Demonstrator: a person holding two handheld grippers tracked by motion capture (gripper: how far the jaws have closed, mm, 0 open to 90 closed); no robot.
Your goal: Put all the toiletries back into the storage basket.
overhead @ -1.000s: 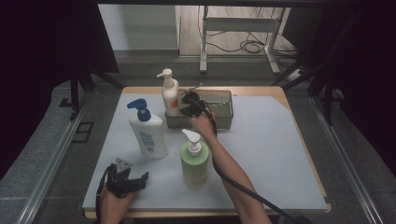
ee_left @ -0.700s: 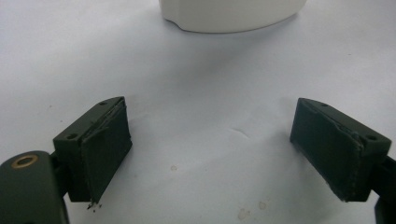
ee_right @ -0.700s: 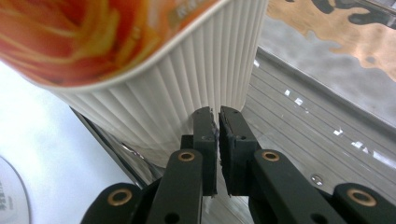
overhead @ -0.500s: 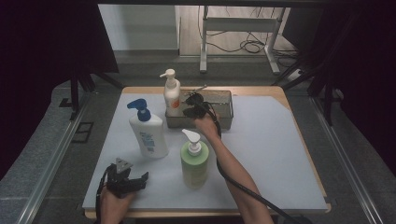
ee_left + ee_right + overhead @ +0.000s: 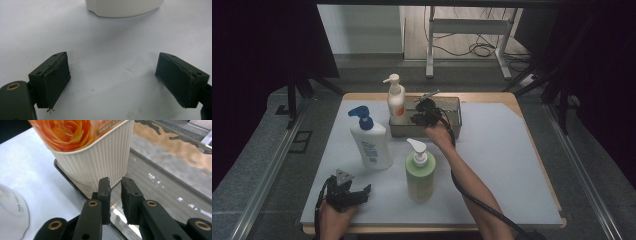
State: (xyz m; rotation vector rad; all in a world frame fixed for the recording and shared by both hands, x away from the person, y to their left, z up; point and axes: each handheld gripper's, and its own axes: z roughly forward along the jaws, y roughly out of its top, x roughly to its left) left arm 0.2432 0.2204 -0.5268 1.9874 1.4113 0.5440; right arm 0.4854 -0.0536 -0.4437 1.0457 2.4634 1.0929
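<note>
A cream pump bottle (image 5: 395, 102) with an orange rose label stands upright in the left end of a metal tray (image 5: 453, 101). My right gripper (image 5: 415, 118) is just to its right, over the tray's front rim. In the right gripper view the jaws (image 5: 115, 182) have a narrow gap with nothing in it; they have just been opening. The ribbed base of the bottle (image 5: 100, 157) stands close behind them on the tray floor (image 5: 162, 187). My left gripper (image 5: 349, 186) rests on the white mat at the near left, open and empty (image 5: 112, 80).
A white bottle with a blue pump (image 5: 372, 145) stands left of centre; its base (image 5: 123, 7) lies ahead of the left jaws. A green pump bottle (image 5: 420, 175) stands at centre front, close to the right forearm. A white mat (image 5: 507, 165) covers the table.
The right gripper has drawn a little to the right, away from the cream bottle, and its jaws have parted. The bottle stays upright in the tray. The left gripper has not moved.
</note>
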